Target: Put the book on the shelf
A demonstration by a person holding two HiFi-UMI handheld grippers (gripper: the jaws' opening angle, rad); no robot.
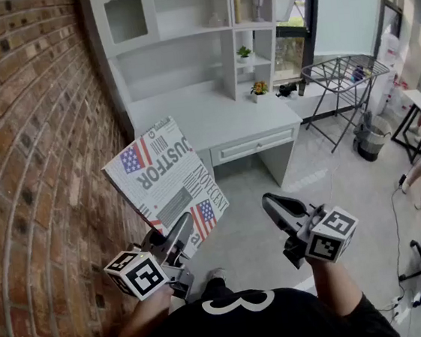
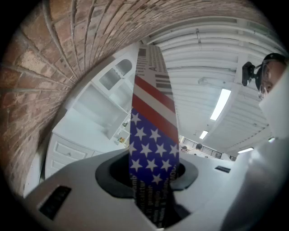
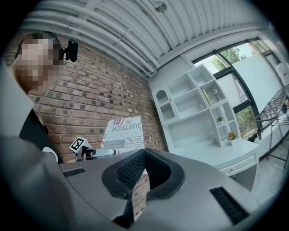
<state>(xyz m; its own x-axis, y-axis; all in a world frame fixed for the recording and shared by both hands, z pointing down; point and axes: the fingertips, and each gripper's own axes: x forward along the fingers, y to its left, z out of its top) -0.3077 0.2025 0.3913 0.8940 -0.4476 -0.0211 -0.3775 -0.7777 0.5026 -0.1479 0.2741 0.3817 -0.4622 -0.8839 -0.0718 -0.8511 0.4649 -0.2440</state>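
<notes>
A thin book with a newspaper-print cover, American-flag patches and the bold word "JUSTFOR" (image 1: pixel 163 181) is up in the air. The left tongs (image 1: pixel 181 231) clamp it by its lower edge, with both pads pressed flat against its two faces. In the left gripper view the book stands up edge-on from between the jaws, its starred blue patch just above the grip. In the head view it leans back with its cover turned upward. It is close in front of the red-brown brick wall (image 1: pixel 27 147) on the left, and short of the white table with a drawer (image 1: pixel 212 118). It is well apart from the white shelf unit with open compartments (image 1: pixel 186 23) that rises from the back of that table. Two small potted plants (image 1: pixel 243 52) stand in the unit's narrow right-hand column, one compartment above the other. The right tongs (image 1: pixel 275 203) are held level beside the left ones, over the pale floor (image 1: pixel 301 169). Their jaws are drawn together to a thin slit and nothing is between them; the right gripper view shows only a sliver of brickwork through the gap. Each tool carries a cube with square black-and-white markers (image 1: pixel 141 274) at its rear. A metal folding rack (image 1: pixel 343 73) stands to the right of the table, near the window.
</notes>
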